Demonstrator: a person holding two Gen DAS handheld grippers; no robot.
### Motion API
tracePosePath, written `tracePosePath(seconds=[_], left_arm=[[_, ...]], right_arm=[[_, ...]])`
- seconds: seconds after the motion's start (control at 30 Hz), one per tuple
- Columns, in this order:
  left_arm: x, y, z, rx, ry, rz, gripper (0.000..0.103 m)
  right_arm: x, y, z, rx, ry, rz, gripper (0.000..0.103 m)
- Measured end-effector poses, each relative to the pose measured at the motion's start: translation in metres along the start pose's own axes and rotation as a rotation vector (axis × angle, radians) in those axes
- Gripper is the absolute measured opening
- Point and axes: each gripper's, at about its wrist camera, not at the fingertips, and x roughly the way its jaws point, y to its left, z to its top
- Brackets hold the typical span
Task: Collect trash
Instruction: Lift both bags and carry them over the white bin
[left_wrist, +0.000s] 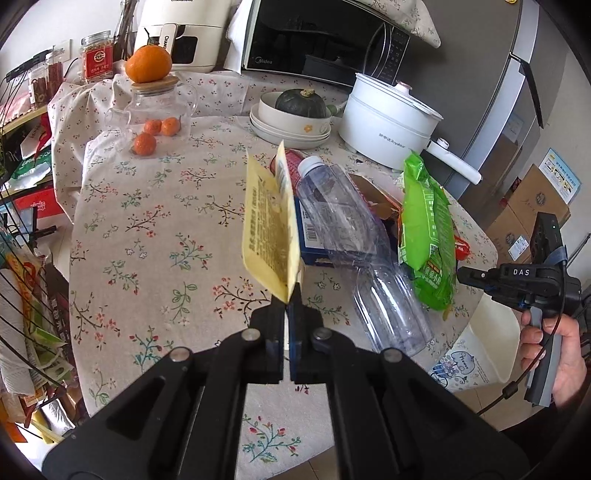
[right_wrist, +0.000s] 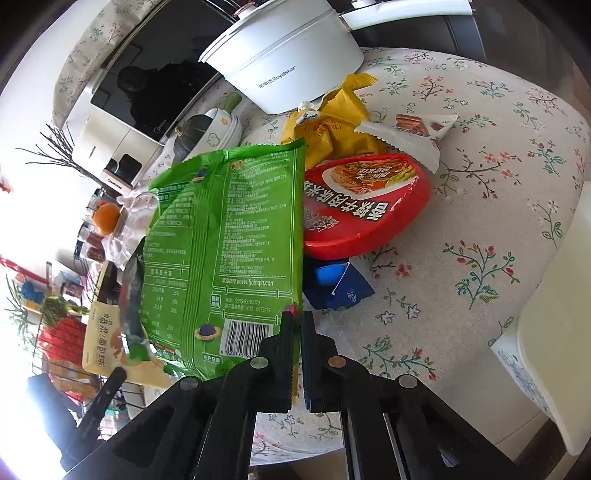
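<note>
1. The left gripper (left_wrist: 287, 301) is pinching the bottom corner of a yellow packet (left_wrist: 271, 225) with its jaws closed on it, and the packet is standing up on edge above the flowered tablecloth (left_wrist: 155, 236).
2. The right gripper (right_wrist: 297, 325) is clamping the lower edge of a green bag (right_wrist: 229, 240), jaws closed on it beside the barcode; no earlier picture is given to compare.
3. The left wrist view is showing what the right one cannot: the right gripper (left_wrist: 466, 276) from outside, with the person's hand (left_wrist: 554, 354) wrapping its handle at the table's right edge, and the green bag (left_wrist: 428, 229) hanging off its tip.
4. That same view is showing a clear plastic bottle (left_wrist: 362, 254) lying on its side between the yellow packet and the green bag, partly over a blue box (left_wrist: 314, 236).
5. It is also showing tangerines (left_wrist: 155, 133) by a glass jar (left_wrist: 159, 99), and a squash (left_wrist: 301, 103) sitting in a stack of bowls (left_wrist: 288, 122).
6. The right wrist view is revealing trash hidden behind the bag in the other view: a red noodle tub (right_wrist: 369, 203), a yellow wrapper (right_wrist: 340, 125), a white snack wrapper (right_wrist: 417, 133) and a blue carton (right_wrist: 340, 288), all close together on the cloth.
7. Both views are taking in the white cooking pot (left_wrist: 388, 118) (right_wrist: 291, 66) and the microwave (left_wrist: 325, 40) at the back.
</note>
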Motion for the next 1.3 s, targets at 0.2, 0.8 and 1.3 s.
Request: tracePosePath(seconds=[0.2,0.8,1.3], left_arm=[[-0.006,-0.004,-0.001,0.007,-0.009,0.008,0.002],[-0.001,-0.003,-0.003,0.025,0.003,0.012,0.002],[-0.04,-0.01,0.006,0.026,-0.095,-0.034,0.001]], right_arm=[[-0.014,0.0,-0.001,-0.028,-0.03,-0.052,0.048],[0.034,-0.021,-0.001,0.144,0.065,0.193,0.011],[-0.041,0.021,-0.014,-0.111,-0.061,-0.043,0.04]])
